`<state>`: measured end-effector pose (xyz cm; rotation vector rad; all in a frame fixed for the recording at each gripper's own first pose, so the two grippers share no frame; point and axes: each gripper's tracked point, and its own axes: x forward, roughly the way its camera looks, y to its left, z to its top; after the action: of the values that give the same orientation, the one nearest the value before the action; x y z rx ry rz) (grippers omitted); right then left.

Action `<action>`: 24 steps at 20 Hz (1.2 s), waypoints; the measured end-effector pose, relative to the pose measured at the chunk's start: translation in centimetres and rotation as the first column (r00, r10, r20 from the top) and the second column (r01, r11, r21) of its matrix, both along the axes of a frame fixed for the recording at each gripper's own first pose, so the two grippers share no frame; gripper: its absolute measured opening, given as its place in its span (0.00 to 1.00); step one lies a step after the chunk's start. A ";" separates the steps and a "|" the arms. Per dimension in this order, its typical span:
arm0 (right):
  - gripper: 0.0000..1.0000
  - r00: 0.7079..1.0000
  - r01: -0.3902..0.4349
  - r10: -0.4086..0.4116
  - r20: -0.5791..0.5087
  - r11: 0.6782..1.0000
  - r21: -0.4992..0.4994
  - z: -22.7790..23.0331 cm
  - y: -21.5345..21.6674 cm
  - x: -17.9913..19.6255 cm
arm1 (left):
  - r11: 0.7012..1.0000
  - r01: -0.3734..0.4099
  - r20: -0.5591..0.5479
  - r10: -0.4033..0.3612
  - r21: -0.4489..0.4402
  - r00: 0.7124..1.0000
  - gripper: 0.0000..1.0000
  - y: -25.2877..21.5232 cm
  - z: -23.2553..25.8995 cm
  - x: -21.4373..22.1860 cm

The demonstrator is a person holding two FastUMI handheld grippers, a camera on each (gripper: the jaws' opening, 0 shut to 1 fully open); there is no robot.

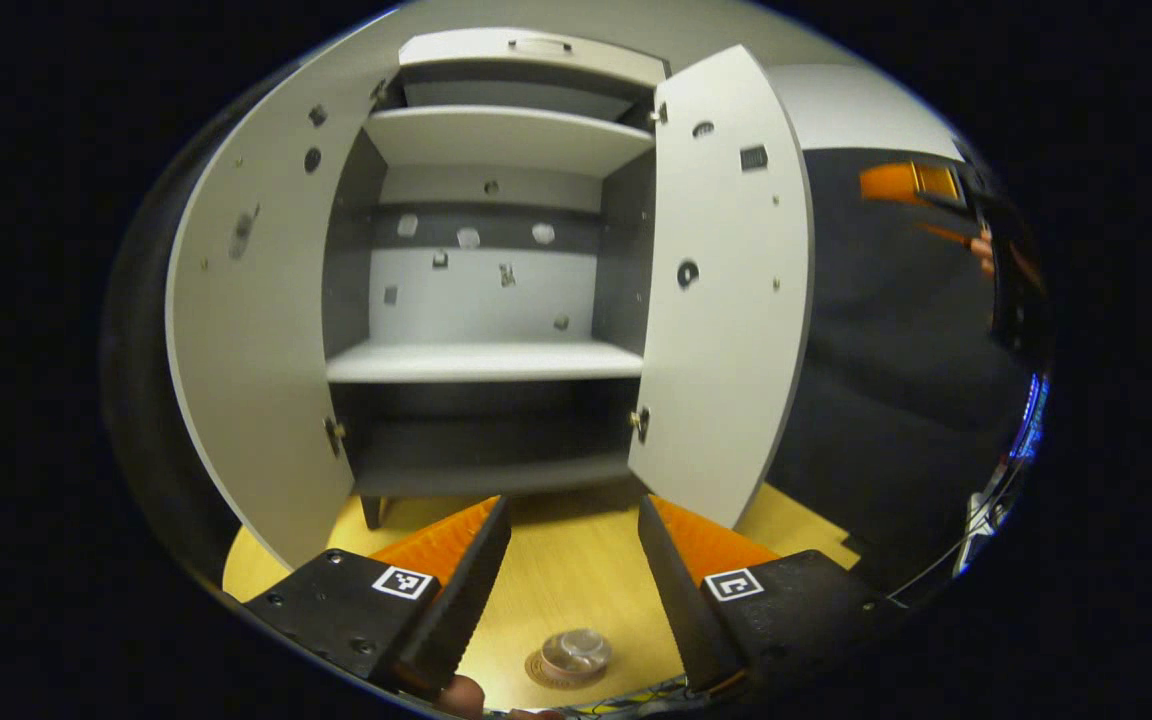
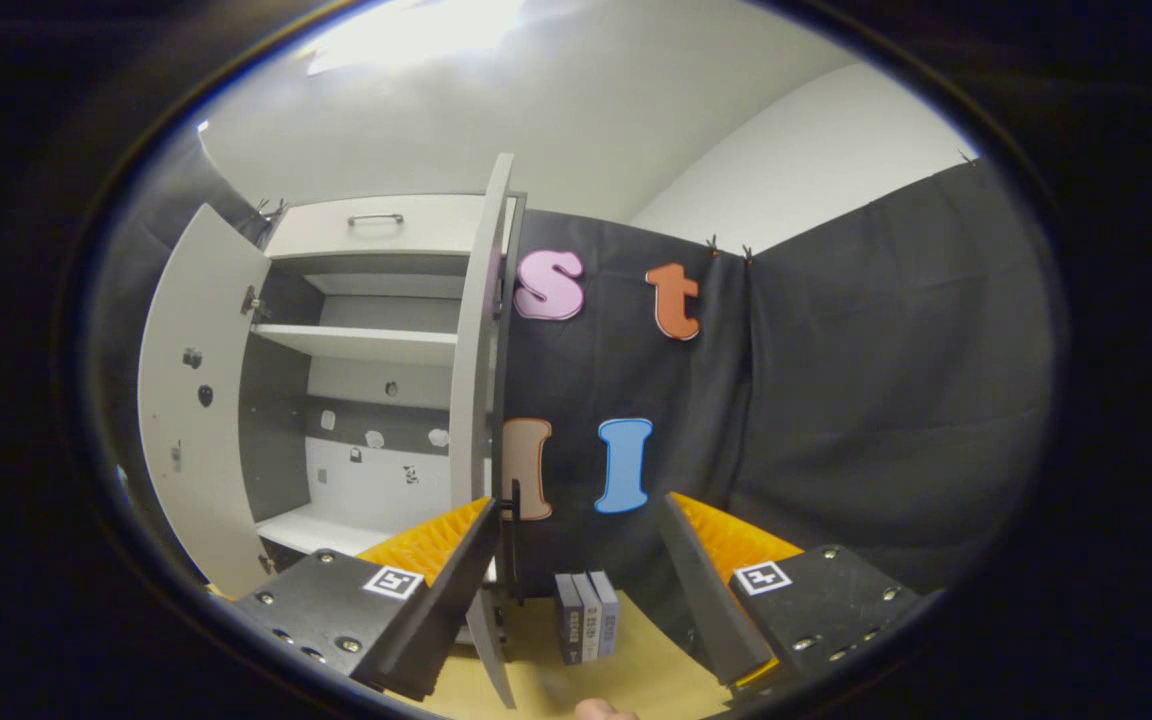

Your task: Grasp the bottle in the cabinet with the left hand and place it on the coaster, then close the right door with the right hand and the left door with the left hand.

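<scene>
The white cabinet point(image 1: 486, 362) stands open on the wooden table, its shelves bare. In the left gripper view, a clear bottle point(image 1: 576, 652) seen from above stands on a round coaster point(image 1: 539, 674) near the table's front edge. My left gripper point(image 1: 574, 505) is open above and just behind the bottle, holding nothing. The left door point(image 1: 246, 330) and right door point(image 1: 726, 290) both swing wide. In the right gripper view, my right gripper point(image 2: 581, 502) is open, and the right door point(image 2: 479, 380) shows edge-on just beyond its left finger. The left door point(image 2: 191, 400) stands far left.
Three small books point(image 2: 586, 615) stand upright on the table point(image 2: 636, 670) behind the right door, against the black cloth wall. In the left gripper view the other gripper point(image 1: 921, 183) and a hand show far off at the upper right. Bare tabletop point(image 1: 576, 580) lies before the cabinet.
</scene>
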<state>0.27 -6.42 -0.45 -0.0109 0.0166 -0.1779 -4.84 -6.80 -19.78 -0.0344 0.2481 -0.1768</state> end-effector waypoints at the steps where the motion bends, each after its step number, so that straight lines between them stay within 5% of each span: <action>1: 0.96 1.000 -0.002 0.002 -0.004 1.000 0.007 -0.3 0.0 0.3 | 1.000 -0.019 0.048 0.019 0.009 0.999 0.83 0.6 2.6 0.5; 5: 0.96 1.000 -0.013 0.014 -0.024 0.999 0.030 -1.7 -0.1 1.6 | 0.998 -0.066 0.153 0.068 -0.014 0.986 0.83 2.0 11.3 1.3; 10: 0.96 0.998 -0.042 0.043 -0.054 0.999 0.016 -3.4 0.4 3.6 | 0.976 -0.185 0.151 0.201 -0.112 0.968 0.85 6.4 16.1 0.5; 18: 0.94 0.991 -0.078 0.077 -0.107 0.997 -0.009 -5.3 1.7 5.5 | 0.914 -0.402 0.136 0.406 -0.056 0.904 0.86 15.2 15.7 -3.0; 24: 0.95 0.969 -0.218 0.223 -0.108 0.975 0.049 -5.4 6.6 6.2 | 0.907 -0.409 0.100 0.418 -0.097 0.903 0.86 15.3 14.6 -3.5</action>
<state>6.44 0.14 -5.90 0.0137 0.1310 0.0461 -8.36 8.50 -5.16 -0.1492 0.1101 0.2376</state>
